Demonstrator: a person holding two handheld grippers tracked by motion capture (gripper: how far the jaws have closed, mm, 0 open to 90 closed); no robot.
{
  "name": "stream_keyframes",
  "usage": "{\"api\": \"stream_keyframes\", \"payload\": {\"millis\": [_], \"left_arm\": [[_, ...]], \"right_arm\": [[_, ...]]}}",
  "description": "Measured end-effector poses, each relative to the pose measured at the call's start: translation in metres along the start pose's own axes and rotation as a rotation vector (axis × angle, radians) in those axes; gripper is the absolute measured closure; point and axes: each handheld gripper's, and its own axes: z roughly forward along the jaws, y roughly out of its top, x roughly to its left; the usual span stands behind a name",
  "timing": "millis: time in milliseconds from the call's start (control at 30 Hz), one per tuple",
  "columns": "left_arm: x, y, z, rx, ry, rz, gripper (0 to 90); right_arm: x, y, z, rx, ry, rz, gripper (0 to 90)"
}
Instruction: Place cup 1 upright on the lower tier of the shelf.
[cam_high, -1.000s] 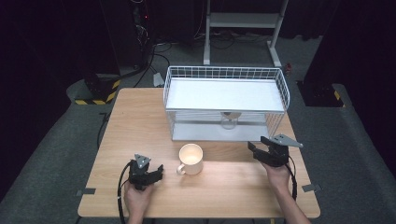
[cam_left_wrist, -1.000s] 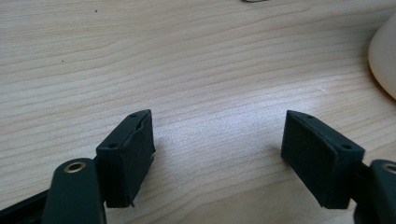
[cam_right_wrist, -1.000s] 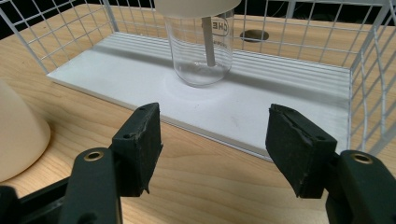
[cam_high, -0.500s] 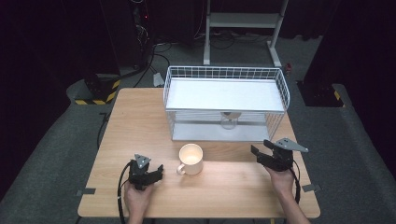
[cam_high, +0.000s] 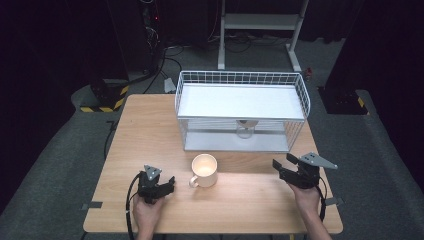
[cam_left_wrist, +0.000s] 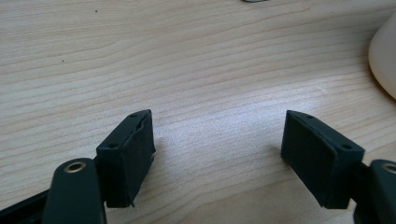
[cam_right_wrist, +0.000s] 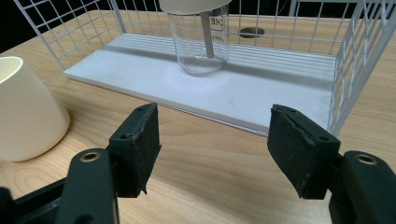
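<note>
Table (cam_high: 150, 120) of pale wood, bearing all the rest. Rack (cam_high: 242, 112) of white wire at the far middle, two shelves, open toward the near side. Mug (cam_high: 204, 170), cream, upright, near the middle, just in front of the rack, handle turned near-left. Jar (cam_right_wrist: 200, 39), clear glass, on the lower shelf, something thin leaning inside. Right gripper (cam_high: 287, 169) at the near right, jaws apart, holding nothing, aimed at the rack's lower shelf. Left gripper (cam_high: 165, 186) at the near left, jaws apart over bare wood, empty, just left of the mug. Likely risks: clipping the shelf edge or wire on a low reach for the jar, tipping it; knocking the mug with a careless sweep.
</note>
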Motion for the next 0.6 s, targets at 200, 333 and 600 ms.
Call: {"api": "stream_keyframes", "payload": {"millis": [200, 333, 600], "left_arm": [[0.000, 0.000, 0.000, -0.001, 0.000, 0.000, 25.8], [0.000, 0.000, 0.000, 0.000, 0.000, 0.000, 25.7], [0.000, 0.000, 0.000, 0.000, 0.000, 0.000, 25.8]], "right_arm": [[-0.001, -0.003, -0.008, -0.005, 0.000, 0.002, 34.3], [-0.002, -0.004, -0.012, -0.008, 0.000, -0.002, 34.3], [-0.001, -0.010, -0.018, -0.003, -0.002, -0.019, 34.4]]}}
